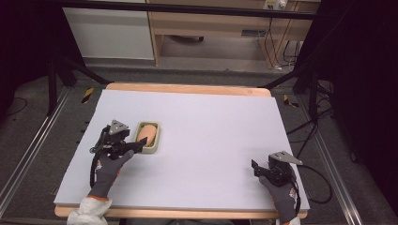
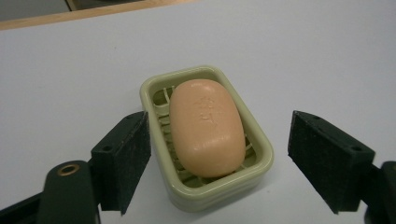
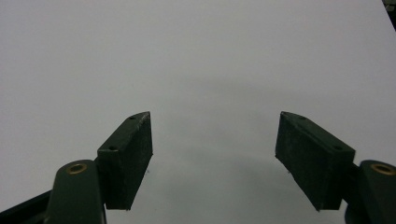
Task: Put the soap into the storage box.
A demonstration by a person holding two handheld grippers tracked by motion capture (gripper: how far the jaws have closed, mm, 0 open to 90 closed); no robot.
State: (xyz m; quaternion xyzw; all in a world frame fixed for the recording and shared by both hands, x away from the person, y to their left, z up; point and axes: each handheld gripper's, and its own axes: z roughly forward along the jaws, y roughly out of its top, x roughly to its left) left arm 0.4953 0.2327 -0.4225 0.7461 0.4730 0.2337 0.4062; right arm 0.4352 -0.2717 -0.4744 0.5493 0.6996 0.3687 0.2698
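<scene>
A peach-coloured oval bar of soap [image 2: 207,127] lies in a pale green plastic soap dish [image 2: 261,147] on the left part of the white-covered bench [image 1: 211,136]. It looks slick; a squeeze could pop it out. The left tool [image 2: 219,158] gapes wide around the dish, holding nothing. The right tool [image 3: 214,156], near right, is wide open over bare bench.
</scene>
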